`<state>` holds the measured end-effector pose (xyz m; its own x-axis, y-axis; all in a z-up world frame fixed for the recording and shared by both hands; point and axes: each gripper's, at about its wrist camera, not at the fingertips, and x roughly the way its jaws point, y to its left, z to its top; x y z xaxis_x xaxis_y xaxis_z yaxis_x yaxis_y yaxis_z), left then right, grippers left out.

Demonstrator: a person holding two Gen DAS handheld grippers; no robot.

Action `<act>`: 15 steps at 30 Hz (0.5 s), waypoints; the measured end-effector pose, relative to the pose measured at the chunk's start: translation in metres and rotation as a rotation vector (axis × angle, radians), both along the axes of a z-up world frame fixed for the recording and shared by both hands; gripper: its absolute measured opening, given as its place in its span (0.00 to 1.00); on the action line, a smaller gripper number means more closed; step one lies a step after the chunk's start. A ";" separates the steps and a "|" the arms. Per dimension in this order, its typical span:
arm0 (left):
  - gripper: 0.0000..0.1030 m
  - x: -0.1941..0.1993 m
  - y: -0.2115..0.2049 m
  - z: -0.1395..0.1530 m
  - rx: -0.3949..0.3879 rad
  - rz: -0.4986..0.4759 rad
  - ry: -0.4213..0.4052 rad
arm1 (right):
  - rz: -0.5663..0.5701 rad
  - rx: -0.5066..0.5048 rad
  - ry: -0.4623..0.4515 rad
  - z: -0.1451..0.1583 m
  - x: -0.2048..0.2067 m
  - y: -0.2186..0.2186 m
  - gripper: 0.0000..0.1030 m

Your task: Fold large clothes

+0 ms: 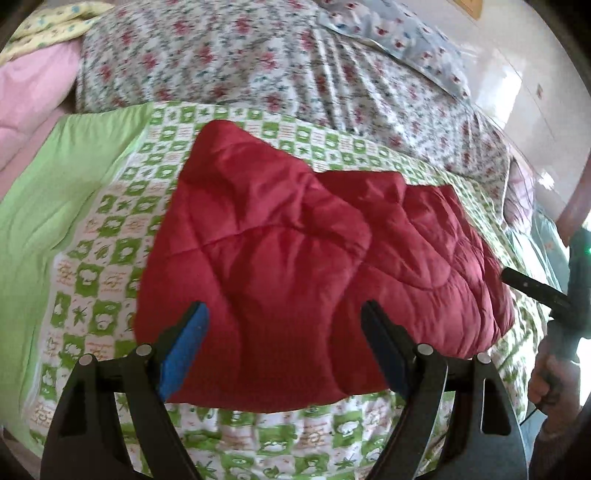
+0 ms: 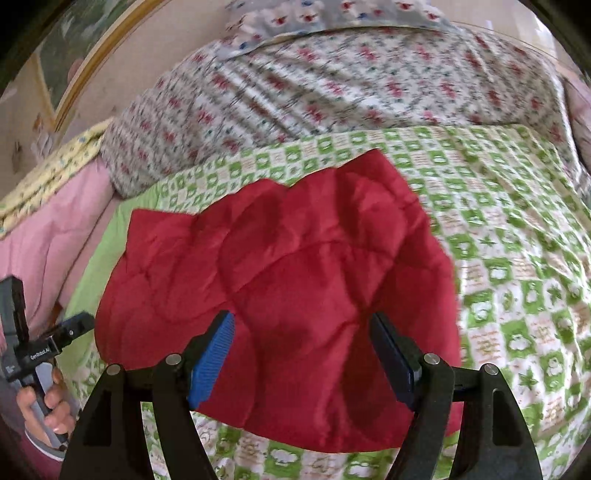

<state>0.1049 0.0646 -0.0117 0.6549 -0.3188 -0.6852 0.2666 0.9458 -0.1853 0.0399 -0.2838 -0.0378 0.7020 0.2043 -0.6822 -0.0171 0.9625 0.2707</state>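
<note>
A red quilted garment lies folded into a thick bundle on a green-and-white checked bedspread. My left gripper hovers above its near edge, jaws wide apart, nothing between the blue pads. In the right wrist view the same red garment fills the middle, and my right gripper hangs over its near part, open and empty too. The right gripper's black body shows at the right edge of the left view; the left gripper's body, held by a hand, shows at the left edge of the right view.
A floral quilt is piled behind the garment. Pink bedding and a yellow patterned cloth lie at the left. A blue-grey floral pillow sits at the back right. Checked spread stretches to the right.
</note>
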 end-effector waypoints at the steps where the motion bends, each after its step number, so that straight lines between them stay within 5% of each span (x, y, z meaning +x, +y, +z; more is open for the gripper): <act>1: 0.82 0.000 -0.004 0.000 0.004 -0.008 -0.001 | 0.010 -0.006 0.002 0.000 0.002 0.006 0.75; 15: 0.82 0.015 -0.035 -0.011 0.040 -0.050 0.025 | 0.095 -0.054 0.046 -0.013 0.027 0.041 0.75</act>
<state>0.1201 0.0298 -0.0223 0.6213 -0.3227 -0.7140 0.3091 0.9383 -0.1550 0.0672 -0.2425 -0.0505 0.6492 0.2308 -0.7247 -0.0979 0.9703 0.2214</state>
